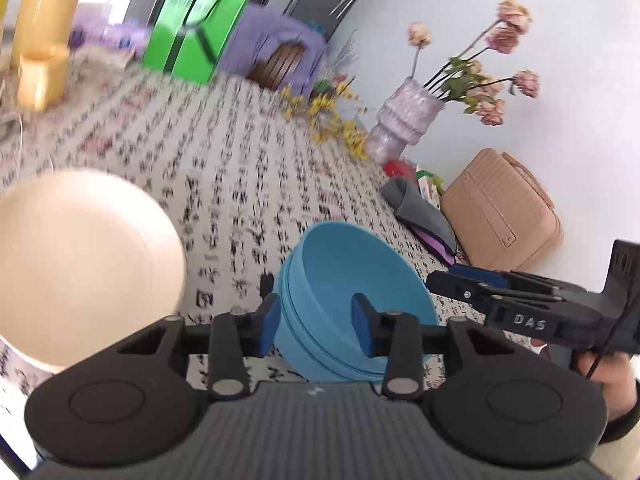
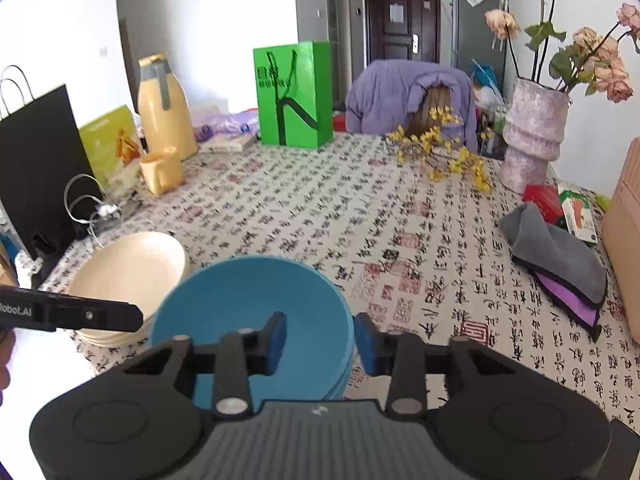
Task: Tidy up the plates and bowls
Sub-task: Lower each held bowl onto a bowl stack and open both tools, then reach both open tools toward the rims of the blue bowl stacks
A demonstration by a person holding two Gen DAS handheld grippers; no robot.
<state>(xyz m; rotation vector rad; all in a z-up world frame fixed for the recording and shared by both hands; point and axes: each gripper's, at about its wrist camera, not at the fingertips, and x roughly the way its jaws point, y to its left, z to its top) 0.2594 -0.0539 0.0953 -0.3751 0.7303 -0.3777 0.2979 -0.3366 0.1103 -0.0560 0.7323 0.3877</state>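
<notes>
A stack of blue bowls (image 1: 352, 280) stands on the patterned tablecloth; it also shows in the right wrist view (image 2: 248, 312). A stack of cream bowls (image 1: 80, 256) sits to its left, also seen in the right wrist view (image 2: 132, 276). My left gripper (image 1: 316, 320) is open, its pads on either side of the blue stack's left rim. My right gripper (image 2: 322, 340) is open, its pads astride the blue stack's right rim. The right gripper (image 1: 500, 292) shows from the side in the left wrist view, and the left gripper (image 2: 80, 314) in the right wrist view.
On the table stand a green bag (image 2: 294, 94), a yellow jug (image 2: 162, 108) and cup (image 2: 162, 172), a black bag (image 2: 40, 168), a vase of dried roses (image 2: 532, 132), yellow flowers (image 2: 440, 156), folded grey and purple cloths (image 2: 560, 256) and a tan case (image 1: 500, 212).
</notes>
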